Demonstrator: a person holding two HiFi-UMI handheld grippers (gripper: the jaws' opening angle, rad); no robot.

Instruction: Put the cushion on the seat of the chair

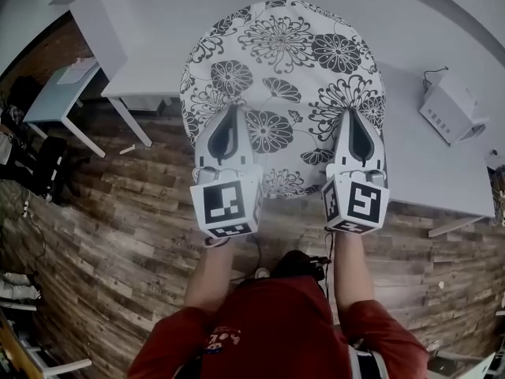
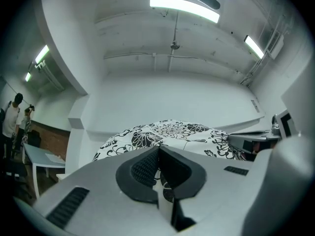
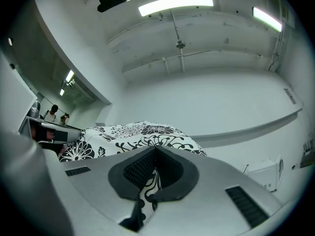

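Down at the bottom of the head view, the red sleeves run up behind the marker cubes, so the hands are hidden. Just past them the left gripper and right gripper are each clamped on the near edge of the floral cushion, with fabric pinched between the pads in both gripper views. The cushion overlaps the front edge of a white table, and honestly I can't tell if it's resting there or held above it. It covers whatever's underneath, and farther right a white box sits on the table.
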